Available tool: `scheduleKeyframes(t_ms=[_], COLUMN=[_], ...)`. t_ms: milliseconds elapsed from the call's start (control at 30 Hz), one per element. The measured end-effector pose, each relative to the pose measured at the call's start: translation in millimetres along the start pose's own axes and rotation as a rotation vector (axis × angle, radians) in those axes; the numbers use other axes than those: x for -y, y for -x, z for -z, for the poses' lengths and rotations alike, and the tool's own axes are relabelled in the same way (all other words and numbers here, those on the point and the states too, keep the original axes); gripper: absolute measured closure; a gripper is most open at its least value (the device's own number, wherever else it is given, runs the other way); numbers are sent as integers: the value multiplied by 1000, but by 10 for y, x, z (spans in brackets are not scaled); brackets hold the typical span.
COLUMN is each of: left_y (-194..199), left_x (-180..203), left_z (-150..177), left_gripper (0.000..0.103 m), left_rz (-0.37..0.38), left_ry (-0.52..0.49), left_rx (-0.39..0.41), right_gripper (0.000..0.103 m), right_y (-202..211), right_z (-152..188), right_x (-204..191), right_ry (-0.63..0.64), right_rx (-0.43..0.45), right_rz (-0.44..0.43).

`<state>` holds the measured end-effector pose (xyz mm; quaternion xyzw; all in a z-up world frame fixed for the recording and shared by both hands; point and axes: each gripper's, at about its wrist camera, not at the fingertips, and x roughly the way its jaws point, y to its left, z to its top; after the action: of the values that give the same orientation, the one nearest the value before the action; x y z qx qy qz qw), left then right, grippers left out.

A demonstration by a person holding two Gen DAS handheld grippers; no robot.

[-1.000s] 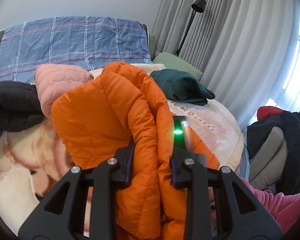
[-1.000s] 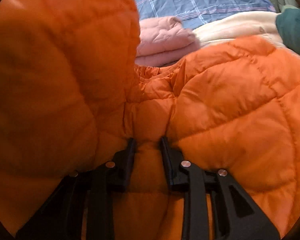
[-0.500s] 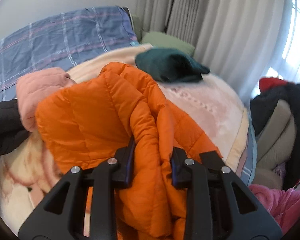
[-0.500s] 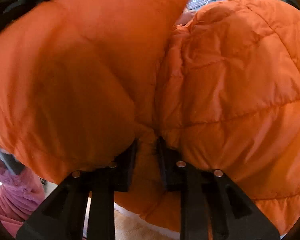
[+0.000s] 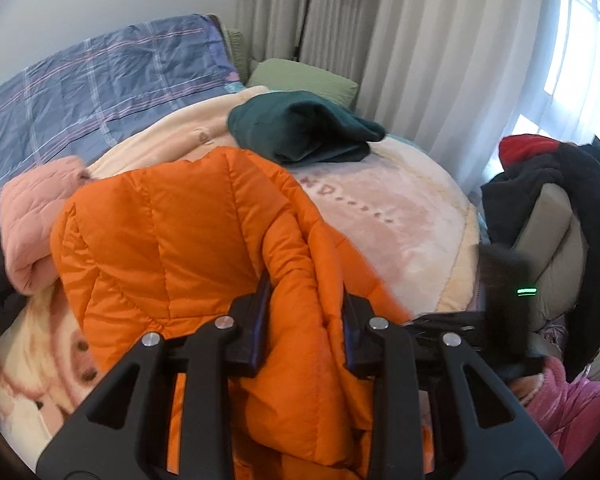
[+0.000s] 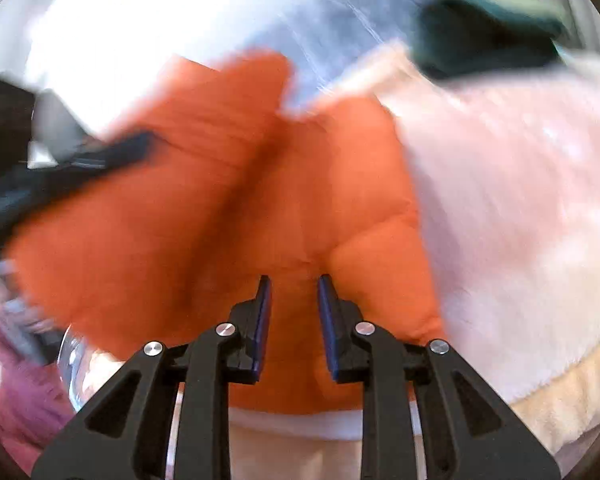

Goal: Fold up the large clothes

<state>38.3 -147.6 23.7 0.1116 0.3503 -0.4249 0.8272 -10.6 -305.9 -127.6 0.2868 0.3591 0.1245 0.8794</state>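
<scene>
Behind motion blur, orange jacket edges smear.

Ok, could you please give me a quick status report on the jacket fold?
Both grippers, left and right, clamped on the orange quilted puffer jacket. Jacket bunched, partly lifted off the bed blanket. Folded dark green garment lies beyond, apart.

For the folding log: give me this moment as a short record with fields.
surface: bed blanket
garment in work: orange puffer jacket, bunched
left gripper: shut on a thick fold of the jacket
right gripper: jacket fabric between its pads; jaws have just been closing; view blurred
other clothes on bed: dark green garment, folded; pink quilted jacket
at the head: blue plaid cover, green pillow
beside bed: chair piled with dark clothes
</scene>
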Motion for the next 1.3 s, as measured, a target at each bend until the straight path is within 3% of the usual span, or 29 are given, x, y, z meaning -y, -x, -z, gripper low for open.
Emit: scheduleKeyframes(t_ms=[200,367,600,700,767,800,867,900,933,1000,1100,1133,1300], left_y=[-523,-832,-990,-1038,-1076,-1104,-1147,-1164,-1191,-1214,-1133,-1054,-575], left_x=[166,197,71,5,-3,12,65,99,145,194,192,165,-130], left_z=[-66,-17,25,17,17,21,25,28,28,-5,-82,-113,-211], left_gripper=[74,61,51,49,49,49,49,49,49,49,54,60,63], left_rz=[65,164,352,418,449,461,467,465,459,439,406,381,111], left_ry=[-11,17,128,175,199,204,193,184,170,156,148,132,54], left_rx=[-65,-101,-123,-131,-134,-135,-140,-141,-141,-137,-120,-100,37], right_gripper=[81,79,48,28,26,26,26,37,74,88,96,96,97], right_y=[37,484,1029,1076,945,1027,970,910,856,821,967,989,948], right_z=[91,134,292,285,166,245,302,228,220,236,280,284,334], right_x=[3,-36,-211,-227,-247,-326,-368,-381,-322,-156,-114,-103,69], right_ry=[24,33,137,116,92,90,66,50,17,-68,-68,-61,-92], right_rx=[24,91,171,162,136,130,103,97,88,78,127,139,133], right_rz=[4,-5,-85,-137,-181,-173,-41,-16,-15,-37,4,21,73])
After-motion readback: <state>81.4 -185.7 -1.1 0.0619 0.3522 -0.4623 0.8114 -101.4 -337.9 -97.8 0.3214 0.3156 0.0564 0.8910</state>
